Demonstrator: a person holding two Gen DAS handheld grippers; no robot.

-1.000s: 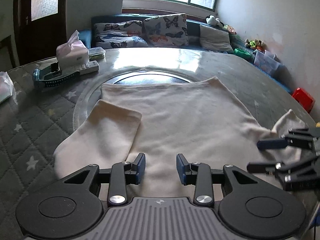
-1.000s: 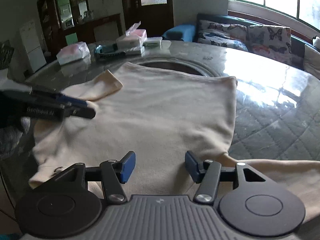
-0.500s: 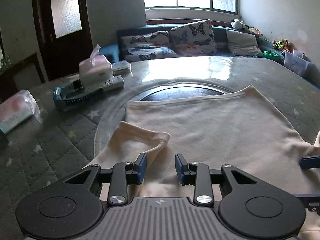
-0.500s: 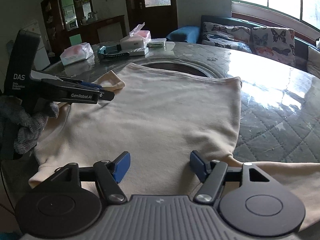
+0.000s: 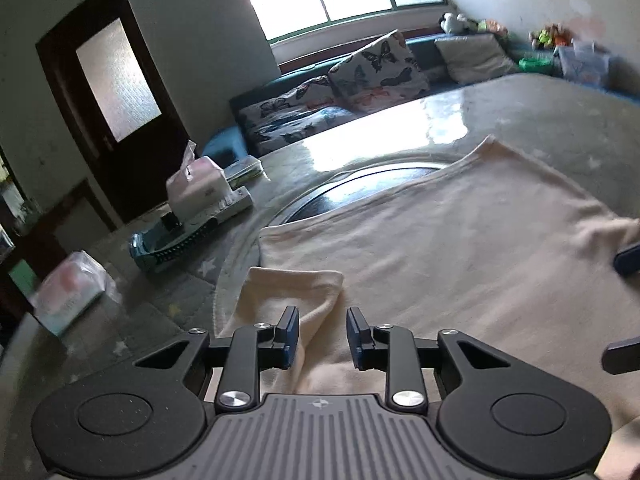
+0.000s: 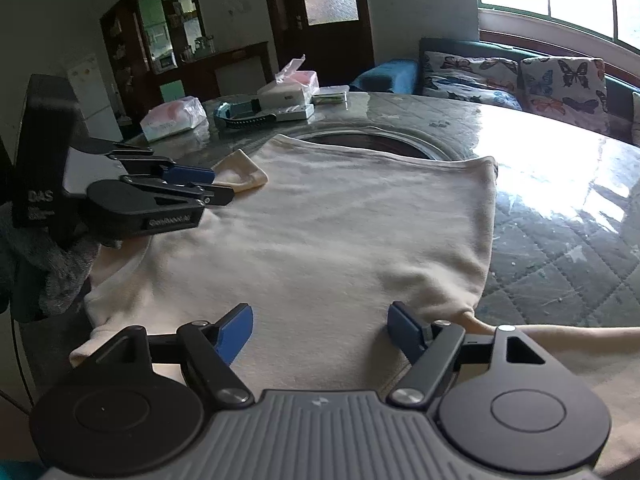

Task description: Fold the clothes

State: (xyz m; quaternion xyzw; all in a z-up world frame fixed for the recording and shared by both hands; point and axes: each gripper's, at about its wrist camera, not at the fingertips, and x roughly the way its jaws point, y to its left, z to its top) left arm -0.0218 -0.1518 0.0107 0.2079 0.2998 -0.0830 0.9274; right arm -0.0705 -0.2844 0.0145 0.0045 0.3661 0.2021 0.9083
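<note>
Cream shirt (image 6: 340, 240) lies flat mid-frame. Left gripper (image 5: 322, 337), jaws just closing but apart, straddles its sleeve (image 5: 304, 300); right gripper (image 6: 320, 328), jaws just opening, gapes wide.

Lying spread on table (image 6: 560, 216): shirt (image 6: 340, 240), sleeve (image 6: 240, 170) folding inward at far left. Sitting behind shirt: tissue box (image 6: 288, 88), tissue pack (image 6: 174, 118). Standing beyond table: sofa (image 6: 512, 76).

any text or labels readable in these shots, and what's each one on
"DAS": white letters on the black handle block of the left gripper, right wrist view.
Smaller lines under "DAS": too blurred to read.
White lettering on the left gripper's side: blurred, not readable.
Tissue packs: print too small to read.
</note>
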